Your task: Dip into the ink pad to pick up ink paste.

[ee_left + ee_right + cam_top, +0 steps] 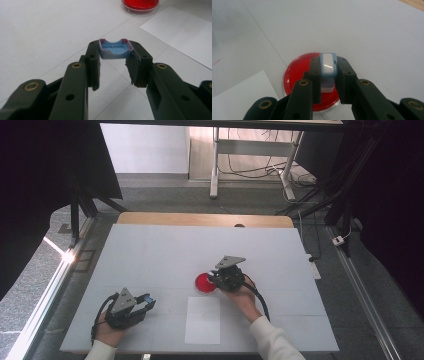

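Landmark: the red dish [205, 283], near the middle of the white table [150, 250].

1. My left gripper [145, 303], well to the dish's left and nearer my edge of the table. Jaws pinching a blue cap [114, 49], a shallow open shell with a purple-tinged rim, gripped across its two side walls and held hollow side up. I judge it light, thin-walled hard plastic; it would flex or pop out under a hard squeeze, so the flat side walls are the right place to grip.

2. Paper sheet [202, 319], flat on the table just nearer me than the dish, between my two hands. Faint red mark on it in the left gripper view. Flimsy; slides easily.

3. Red dish, a round, shallow, clear-rimmed plate with red filling. I judge it light and rigid with a slick rim, and the filling is easily marred; best taken by the outer rim.

4. My right gripper [216, 279], at the dish's right edge, reaching over it. Jaws pinching a small block [328, 71], blue casing with a glossy white face, held upright above the red filling; whether it touches the surface I cannot tell. It looks small, stiff and smooth, likely slippery on the white face; the blue flanks give the surer hold.
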A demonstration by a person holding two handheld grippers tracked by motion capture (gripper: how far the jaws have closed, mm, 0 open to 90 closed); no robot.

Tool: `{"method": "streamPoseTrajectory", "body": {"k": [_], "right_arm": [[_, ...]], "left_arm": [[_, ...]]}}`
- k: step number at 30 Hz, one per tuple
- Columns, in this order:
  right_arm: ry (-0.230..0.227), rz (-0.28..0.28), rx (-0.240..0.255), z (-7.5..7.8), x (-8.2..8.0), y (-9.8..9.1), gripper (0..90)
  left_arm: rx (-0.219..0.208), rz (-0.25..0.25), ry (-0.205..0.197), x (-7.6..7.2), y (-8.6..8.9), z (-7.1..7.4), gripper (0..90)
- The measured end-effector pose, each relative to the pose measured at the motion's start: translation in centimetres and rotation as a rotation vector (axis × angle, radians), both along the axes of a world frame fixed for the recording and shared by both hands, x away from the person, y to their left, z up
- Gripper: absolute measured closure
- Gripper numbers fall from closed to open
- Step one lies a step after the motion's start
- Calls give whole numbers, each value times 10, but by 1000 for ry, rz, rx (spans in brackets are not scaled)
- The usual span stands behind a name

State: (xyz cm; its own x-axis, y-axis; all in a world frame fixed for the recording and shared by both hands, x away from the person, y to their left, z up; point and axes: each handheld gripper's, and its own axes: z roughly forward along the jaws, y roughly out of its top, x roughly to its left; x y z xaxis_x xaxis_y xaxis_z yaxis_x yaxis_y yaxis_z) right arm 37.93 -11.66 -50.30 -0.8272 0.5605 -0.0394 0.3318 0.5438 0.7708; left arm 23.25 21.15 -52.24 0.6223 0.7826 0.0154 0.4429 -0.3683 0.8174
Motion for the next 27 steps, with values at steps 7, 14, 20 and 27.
{"method": "streamPoseTrajectory", "body": {"k": [7,14,20,27], "right_arm": [[6,-4,14,-1,0,-2,754],[-4,-6,24,-3,-1,-3,754],[-12,-8,17,-2,-2,-2,752],[-3,-21,46,2,-2,-5,751]], "left_arm": [[0,4,-2,0,1,0,645],[1,4,-2,0,1,0,646],[0,5,-1,0,1,0,645],[-4,5,-3,0,2,0,645]]}}
